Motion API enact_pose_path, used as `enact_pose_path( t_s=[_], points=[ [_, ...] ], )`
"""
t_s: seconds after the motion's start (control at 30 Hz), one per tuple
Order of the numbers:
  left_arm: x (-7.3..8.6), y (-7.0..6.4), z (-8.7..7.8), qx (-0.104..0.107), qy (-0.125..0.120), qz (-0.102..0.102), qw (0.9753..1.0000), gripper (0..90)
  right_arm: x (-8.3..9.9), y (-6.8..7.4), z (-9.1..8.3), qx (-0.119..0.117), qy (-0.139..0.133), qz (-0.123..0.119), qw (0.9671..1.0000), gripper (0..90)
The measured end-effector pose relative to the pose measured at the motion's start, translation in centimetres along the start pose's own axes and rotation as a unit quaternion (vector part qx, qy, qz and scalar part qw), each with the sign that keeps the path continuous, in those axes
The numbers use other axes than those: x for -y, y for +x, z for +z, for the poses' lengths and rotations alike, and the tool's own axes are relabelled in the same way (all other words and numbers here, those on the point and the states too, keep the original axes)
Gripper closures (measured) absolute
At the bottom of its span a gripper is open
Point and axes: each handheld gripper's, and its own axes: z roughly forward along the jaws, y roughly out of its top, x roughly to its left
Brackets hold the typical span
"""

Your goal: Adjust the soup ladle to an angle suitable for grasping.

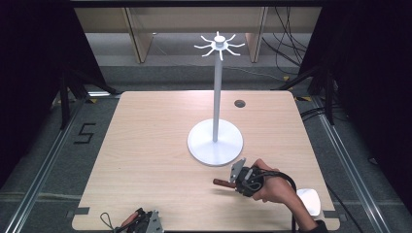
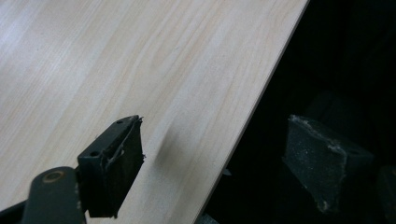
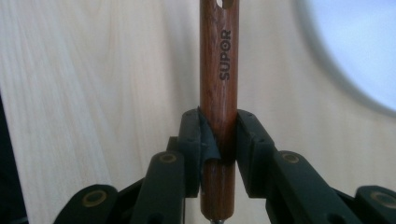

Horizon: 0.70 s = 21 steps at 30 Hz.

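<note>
Broadly: wooden table (image 1: 145,145), white hook stand (image 1: 215,141) upright at centre, hooks at its top. Right gripper (image 1: 232,180) sits near the stand's round base, jaws clenched on a wooden utensil handle (image 3: 219,93) marked SUPOR, hanging slot at its far end. Utensil head not visible. Left gripper (image 1: 141,222) rests at the table's near edge, jaws spread, empty. Risks: round handle could twist in the pads; a swing could knock the stand's thin pole.
</note>
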Motion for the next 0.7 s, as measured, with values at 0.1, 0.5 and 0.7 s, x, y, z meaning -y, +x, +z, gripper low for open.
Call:
enact_pose_path(
  t_s=[0.1, 0.5, 0.7],
  points=[
    [0.0, 0.0, 0.0, 0.000, 0.000, -0.001, 1.0000, 18.9, 0.6, -0.8, -2.1, 0.020, -0.051, 0.000, 0.9985, 74.1],
    [0.0, 0.0, 0.0, -0.004, 0.000, -0.002, 1.0000, 18.9, 4.2, -2.8, -9.5, 0.064, -0.211, 0.078, 0.9721, 74.1],
    [0.0, -0.1, -0.1, -0.007, -0.003, -0.004, 1.0000, 18.9, 5.6, -3.2, -11.8, 0.067, -0.279, 0.095, 0.9533, 74.1]
  ],
)
